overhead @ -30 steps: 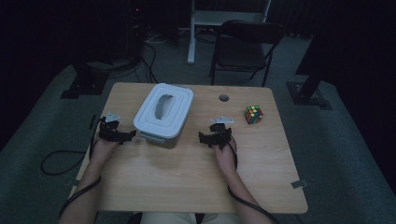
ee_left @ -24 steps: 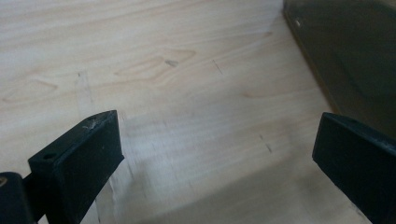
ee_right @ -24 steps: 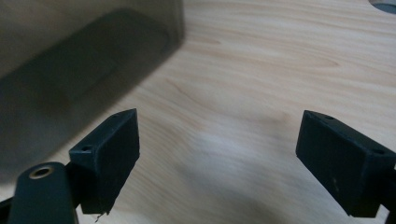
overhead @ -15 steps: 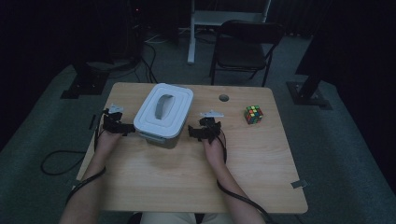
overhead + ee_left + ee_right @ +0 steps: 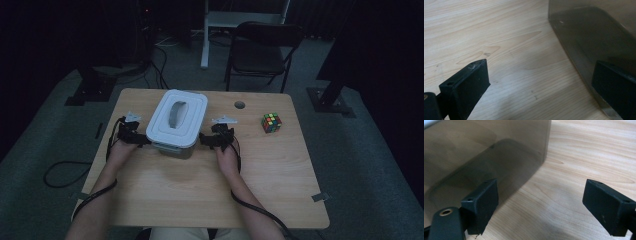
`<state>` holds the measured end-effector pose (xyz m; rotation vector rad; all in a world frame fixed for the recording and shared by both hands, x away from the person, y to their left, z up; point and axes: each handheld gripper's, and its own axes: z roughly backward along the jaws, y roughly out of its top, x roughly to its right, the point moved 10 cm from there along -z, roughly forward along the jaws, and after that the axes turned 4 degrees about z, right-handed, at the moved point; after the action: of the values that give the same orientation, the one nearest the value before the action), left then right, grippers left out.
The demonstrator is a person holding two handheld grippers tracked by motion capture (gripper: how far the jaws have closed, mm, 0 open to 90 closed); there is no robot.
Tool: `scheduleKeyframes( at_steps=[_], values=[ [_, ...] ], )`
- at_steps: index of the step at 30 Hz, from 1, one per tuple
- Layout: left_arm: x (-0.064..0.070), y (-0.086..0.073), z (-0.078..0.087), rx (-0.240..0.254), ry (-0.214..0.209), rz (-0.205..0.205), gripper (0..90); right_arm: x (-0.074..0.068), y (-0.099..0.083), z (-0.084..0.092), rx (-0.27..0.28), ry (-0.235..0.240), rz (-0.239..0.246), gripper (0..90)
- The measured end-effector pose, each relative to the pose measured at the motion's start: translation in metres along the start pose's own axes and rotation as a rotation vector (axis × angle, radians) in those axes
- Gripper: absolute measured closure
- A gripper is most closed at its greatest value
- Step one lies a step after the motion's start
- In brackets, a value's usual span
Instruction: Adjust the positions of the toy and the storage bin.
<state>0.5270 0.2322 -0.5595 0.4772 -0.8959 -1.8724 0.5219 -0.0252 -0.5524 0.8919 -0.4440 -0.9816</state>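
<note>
Grippers flank a lidded plastic box (image 5: 176,123) that sits at the upper middle of the wooden worktop (image 5: 200,195): the left gripper (image 5: 142,139) is just beside its left wall, the right gripper (image 5: 203,140) just beside its right wall. Both have jaws spread wide, holding nothing. A colour cube (image 5: 271,122) lies well apart, toward the right of the frame.

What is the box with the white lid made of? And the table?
The box looks like smoky see-through plastic: its walls are smooth, glossy and tinted in both gripper views. Its lid seems matte white plastic. The table looks like pale wood or a wood-look layer, since grain lines run across it.
</note>
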Motion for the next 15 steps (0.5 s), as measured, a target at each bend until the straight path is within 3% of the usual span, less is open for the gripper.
scheduleKeyframes(
  at_steps=[8,15],
  values=[
    [0.011,0.002,-0.001,0.005,0.006,0.004,2.0,0.003,-0.003,0.004,0.0,-0.015,0.022,13.7],
    [0.023,0.001,-0.003,0.009,-0.015,0.029,2.1,0.009,-0.009,0.008,-0.017,0.038,0.034,14.5]
  ],
)
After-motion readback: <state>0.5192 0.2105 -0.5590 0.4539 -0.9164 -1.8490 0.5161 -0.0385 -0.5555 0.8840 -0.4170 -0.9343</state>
